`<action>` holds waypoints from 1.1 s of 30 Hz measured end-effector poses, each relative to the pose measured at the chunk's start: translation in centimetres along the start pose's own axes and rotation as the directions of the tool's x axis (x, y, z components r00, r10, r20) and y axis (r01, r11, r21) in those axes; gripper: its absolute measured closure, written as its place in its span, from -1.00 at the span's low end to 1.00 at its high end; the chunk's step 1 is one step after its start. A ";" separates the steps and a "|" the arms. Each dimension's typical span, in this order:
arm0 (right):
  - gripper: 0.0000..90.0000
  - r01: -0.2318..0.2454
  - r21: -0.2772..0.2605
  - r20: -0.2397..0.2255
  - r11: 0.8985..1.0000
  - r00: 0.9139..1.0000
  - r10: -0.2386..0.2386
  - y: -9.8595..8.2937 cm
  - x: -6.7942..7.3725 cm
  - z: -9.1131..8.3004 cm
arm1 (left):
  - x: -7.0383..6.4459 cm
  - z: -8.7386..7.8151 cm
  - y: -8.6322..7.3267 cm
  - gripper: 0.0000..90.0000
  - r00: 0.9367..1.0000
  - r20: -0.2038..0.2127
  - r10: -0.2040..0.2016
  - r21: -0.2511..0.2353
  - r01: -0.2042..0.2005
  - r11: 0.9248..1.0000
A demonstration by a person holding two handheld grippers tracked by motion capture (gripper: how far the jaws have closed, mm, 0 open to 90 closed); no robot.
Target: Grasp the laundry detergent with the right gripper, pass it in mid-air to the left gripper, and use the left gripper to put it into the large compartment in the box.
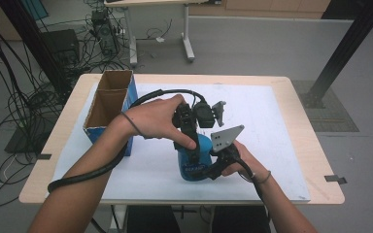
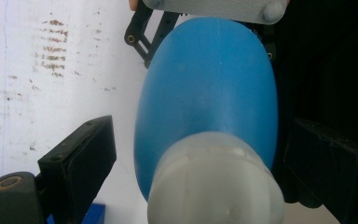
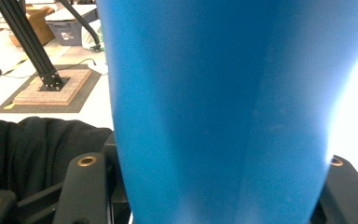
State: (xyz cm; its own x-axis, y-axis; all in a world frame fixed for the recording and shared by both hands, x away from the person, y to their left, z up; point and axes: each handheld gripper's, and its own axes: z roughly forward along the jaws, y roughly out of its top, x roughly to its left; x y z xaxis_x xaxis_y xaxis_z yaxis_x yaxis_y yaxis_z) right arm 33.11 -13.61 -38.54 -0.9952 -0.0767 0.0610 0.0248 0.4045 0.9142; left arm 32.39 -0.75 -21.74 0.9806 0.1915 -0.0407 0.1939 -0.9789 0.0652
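Blue plastic bottle (image 1: 194, 162) w/ whitish cap (image 2: 214, 184), upright, right claw (image 3: 205, 186) clamped round body, left claw (image 2: 196, 158) spread.

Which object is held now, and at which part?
The right gripper clamps the blue bottle by its body; the left gripper stands open around its white cap.

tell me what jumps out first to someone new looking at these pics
A blue bottle stands near the table's front edge, the right gripper clamped on its body. The left gripper comes from above, jaws open beside its white cap. An open cardboard box sits at the left.
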 end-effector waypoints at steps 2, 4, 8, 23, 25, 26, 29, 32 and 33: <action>-0.09 0.003 0.001 0.000 1.000 1.000 -0.003 0.0 0.0 0.0 | 0.0 0.0 0.0 -0.79 1.000 -0.002 0.000 0.001 0.000 1.000; -0.09 0.002 0.001 -0.001 1.000 1.000 -0.002 0.0 0.0 0.0 | 0.0 -0.1 0.0 -0.79 1.000 -0.004 -0.002 -0.001 0.002 1.000; -0.09 0.003 0.001 0.000 1.000 1.000 -0.003 0.0 0.0 0.0 | 0.0 -0.1 0.0 -0.79 1.000 -0.006 -0.002 0.000 0.002 1.000; -0.09 0.003 0.003 0.002 1.000 1.000 -0.003 0.0 0.0 0.0 | 0.0 -0.1 0.0 -0.79 1.000 -0.006 -0.001 -0.002 0.001 1.000; -0.09 0.002 0.002 0.001 1.000 1.000 -0.002 0.0 0.0 0.1 | 0.0 -0.1 0.0 -0.79 1.000 -0.006 -0.002 -0.004 0.002 1.000; -0.09 0.001 0.000 0.001 1.000 1.000 -0.001 0.0 0.0 0.1 | 0.0 -0.1 0.0 -0.79 1.000 -0.007 -0.001 -0.003 0.001 1.000; -0.09 0.002 -0.001 0.000 1.000 1.000 -0.002 0.1 0.0 0.0 | -0.1 -0.1 0.0 -0.79 1.000 -0.007 0.000 -0.004 0.000 1.000; -0.09 0.005 0.000 0.000 1.000 1.000 -0.005 0.1 0.0 0.0 | -0.1 -0.2 0.0 -0.79 1.000 -0.007 -0.002 -0.002 0.002 1.000; -0.09 0.004 -0.001 0.001 1.000 1.000 -0.004 0.1 0.0 0.1 | -0.1 -0.2 0.0 -0.79 1.000 -0.008 -0.003 -0.004 0.002 1.000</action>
State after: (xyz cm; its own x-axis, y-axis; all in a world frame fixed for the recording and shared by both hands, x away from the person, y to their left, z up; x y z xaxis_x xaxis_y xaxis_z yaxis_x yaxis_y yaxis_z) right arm 33.07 -13.53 -38.49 -0.9953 -0.0779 0.0567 0.0205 0.4030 0.9150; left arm 32.30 -0.76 -21.59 0.9803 0.1945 -0.0332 0.1964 -0.9781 0.0694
